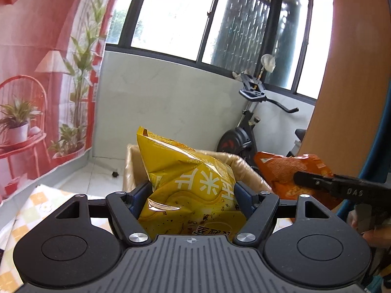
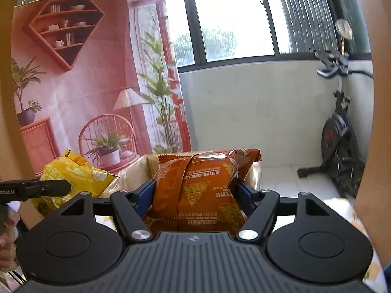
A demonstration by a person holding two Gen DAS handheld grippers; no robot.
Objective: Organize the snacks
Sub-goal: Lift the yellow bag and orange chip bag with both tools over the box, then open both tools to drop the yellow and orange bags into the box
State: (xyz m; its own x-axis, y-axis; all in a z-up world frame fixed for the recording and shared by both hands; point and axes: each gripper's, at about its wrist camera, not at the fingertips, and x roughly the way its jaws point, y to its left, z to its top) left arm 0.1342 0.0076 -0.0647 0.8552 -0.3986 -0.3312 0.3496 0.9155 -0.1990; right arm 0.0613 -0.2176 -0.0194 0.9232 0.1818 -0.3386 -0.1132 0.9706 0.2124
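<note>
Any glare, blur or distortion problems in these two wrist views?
Left wrist: window blown out white, straight frames bowed by fisheye, yellow snack bag sharp. Right wrist: window overexposed, exercise bike slightly smeared, orange snack bag print legible.

My right claw (image 2: 195, 190) has its blue pads pressed on either side of an orange snack bag (image 2: 202, 190), held above a lined cardboard box (image 2: 136, 171). At the left, my other claw (image 2: 56, 186) grips a yellow snack bag (image 2: 73, 171). Behind hang a printed pink backdrop (image 2: 92, 73), windows, and an exercise bike (image 2: 342, 131) on the right
</note>
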